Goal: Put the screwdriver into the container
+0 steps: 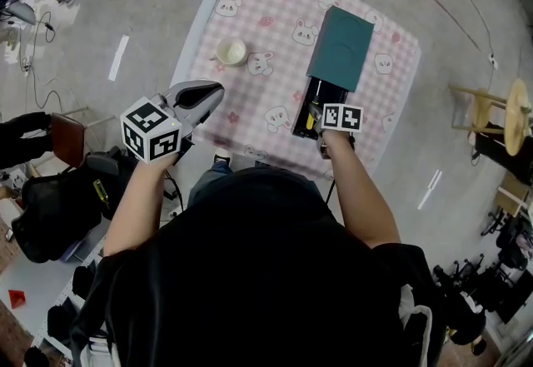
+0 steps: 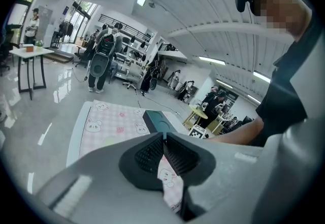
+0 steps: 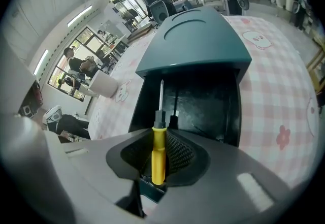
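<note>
At the head view's left, the left gripper hangs over the surface's near edge with jaws pressed together on nothing, a cup beyond it, while right of centre the right gripper pinches the screwdriver by its yellow handle, shaft pointing into the open container.

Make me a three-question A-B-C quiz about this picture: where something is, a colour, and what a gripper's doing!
1. Where is the cup? A on the cloth, left of the container; B inside the container; C under the cloth.
2. What colour is the handle of the screwdriver? A red; B yellow; C blue.
3. The left gripper is: A wide open; B holding the cup; C shut, empty.
Answers: A, it stands on the cloth; B, yellow shows in the right gripper view; C, its jaws meet on nothing.
</note>
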Tool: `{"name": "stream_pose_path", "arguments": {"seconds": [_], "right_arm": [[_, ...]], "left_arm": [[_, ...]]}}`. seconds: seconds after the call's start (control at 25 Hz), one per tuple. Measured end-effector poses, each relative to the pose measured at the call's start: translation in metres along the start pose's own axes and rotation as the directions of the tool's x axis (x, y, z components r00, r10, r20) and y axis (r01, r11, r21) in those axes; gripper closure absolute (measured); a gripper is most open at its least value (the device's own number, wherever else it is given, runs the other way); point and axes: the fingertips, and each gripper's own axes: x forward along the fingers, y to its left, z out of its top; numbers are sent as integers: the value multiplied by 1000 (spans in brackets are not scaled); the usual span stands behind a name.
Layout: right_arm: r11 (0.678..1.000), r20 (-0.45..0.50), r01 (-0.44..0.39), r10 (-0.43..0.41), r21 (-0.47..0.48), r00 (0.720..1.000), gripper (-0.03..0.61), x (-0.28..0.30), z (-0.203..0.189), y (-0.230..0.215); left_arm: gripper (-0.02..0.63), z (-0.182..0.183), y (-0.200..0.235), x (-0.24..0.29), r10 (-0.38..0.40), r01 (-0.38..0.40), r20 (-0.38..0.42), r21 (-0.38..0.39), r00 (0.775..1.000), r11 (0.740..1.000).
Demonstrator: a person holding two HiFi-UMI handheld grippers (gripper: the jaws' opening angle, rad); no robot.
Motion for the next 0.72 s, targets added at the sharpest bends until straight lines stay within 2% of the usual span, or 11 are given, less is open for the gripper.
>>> {"name": "stream_pose_path", "arguments": {"seconds": [0.2,0.48,0.72], "right_arm": [[1000,-14,4,-4,-2,1000,472,4,1,0],[998,-32,-8,10,59,999,471,11,2,-6],[998,-40,-8,10,61,999,471,9,2,-5]], "left_arm": [[594,-4,0,-4,10,-10,1,-7,1000,1000],[592,-8,2,-4,15,-15,-2,-15,1000,1000],[591,-12,-2,-3,11,-11,-13,-20,1000,1000]]}}
